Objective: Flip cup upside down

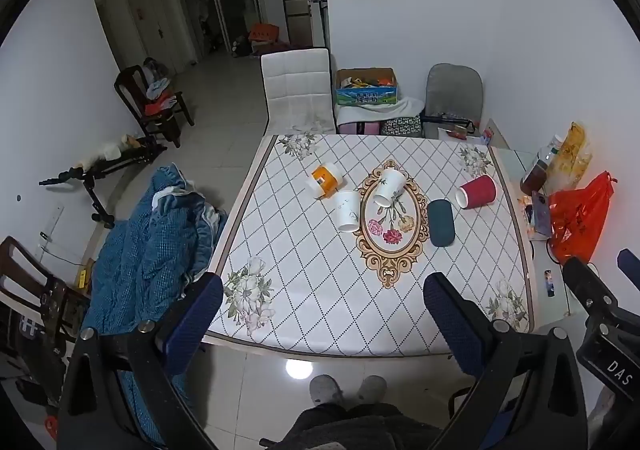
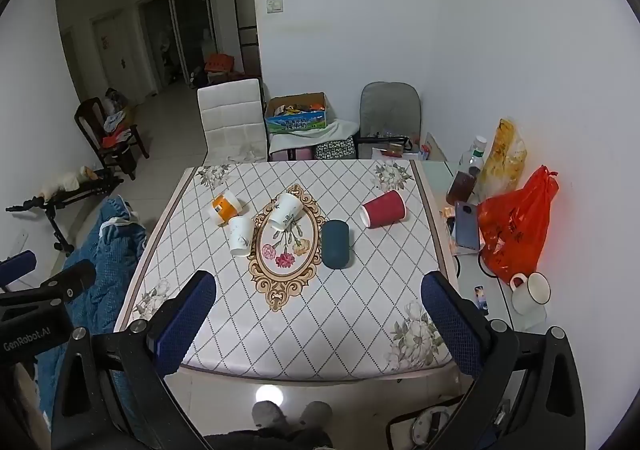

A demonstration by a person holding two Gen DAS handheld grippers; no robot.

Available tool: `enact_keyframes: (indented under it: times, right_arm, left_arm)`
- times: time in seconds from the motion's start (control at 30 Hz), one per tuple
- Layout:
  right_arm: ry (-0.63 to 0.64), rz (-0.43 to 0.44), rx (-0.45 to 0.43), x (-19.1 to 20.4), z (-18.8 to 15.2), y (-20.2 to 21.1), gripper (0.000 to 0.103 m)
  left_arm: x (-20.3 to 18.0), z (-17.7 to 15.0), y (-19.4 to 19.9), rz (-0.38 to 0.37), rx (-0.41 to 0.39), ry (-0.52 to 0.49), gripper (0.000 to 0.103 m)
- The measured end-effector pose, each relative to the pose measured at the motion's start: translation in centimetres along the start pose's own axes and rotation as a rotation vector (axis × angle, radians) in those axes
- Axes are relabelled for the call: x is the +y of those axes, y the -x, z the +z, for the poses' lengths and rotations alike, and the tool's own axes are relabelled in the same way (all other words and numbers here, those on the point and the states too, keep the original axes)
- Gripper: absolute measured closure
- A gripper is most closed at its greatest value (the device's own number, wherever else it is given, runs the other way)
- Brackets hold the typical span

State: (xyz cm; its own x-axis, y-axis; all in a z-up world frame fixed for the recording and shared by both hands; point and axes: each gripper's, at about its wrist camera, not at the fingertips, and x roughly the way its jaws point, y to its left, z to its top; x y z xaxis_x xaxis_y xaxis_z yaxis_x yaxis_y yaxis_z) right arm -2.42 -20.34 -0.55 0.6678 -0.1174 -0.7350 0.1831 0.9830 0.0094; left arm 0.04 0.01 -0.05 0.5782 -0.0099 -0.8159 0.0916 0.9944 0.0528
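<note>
Several cups lie on their sides on the patterned table (image 1: 304, 290): an orange-and-white cup (image 1: 325, 180), a white cup (image 1: 347, 211), a white flowered cup (image 1: 389, 186), a dark teal cup (image 1: 441, 223) and a red cup (image 1: 477, 191). They also show in the right wrist view: orange (image 2: 225, 207), white (image 2: 241, 236), flowered (image 2: 285, 211), teal (image 2: 337, 244), red (image 2: 383, 209). My left gripper (image 1: 322, 294) is open and empty above the table's near edge. My right gripper (image 2: 319, 292) is open and empty, likewise short of the cups.
A side surface on the right holds an orange plastic bag (image 2: 514, 226), a phone (image 2: 466, 226), bottles (image 2: 464, 178) and a white mug (image 2: 530, 292). A white chair (image 1: 298, 90) stands behind the table. A blue blanket (image 1: 148, 242) lies to the left.
</note>
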Motion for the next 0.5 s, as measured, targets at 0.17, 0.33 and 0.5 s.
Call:
enact_keyframes:
  times: [0.17,0.33,0.5]
  right_arm:
    - [-0.001,-0.001,-0.003,-0.3,0.0,0.1,0.000]
    - [0.003,-0.003,-0.005,0.1,-0.1,0.3,0.000]
    - [-0.004,-0.002,-0.005,0.0,0.1,0.4,0.000]
  left_arm:
    - [0.1,0.0,0.1,-0.001,-0.009,0.000,0.000]
    - [0.0,0.0,0.1,0.007,-0.016,-0.003,0.000]
    - [0.0,0.5,0.4,0.007,-0.020,-0.003,0.000]
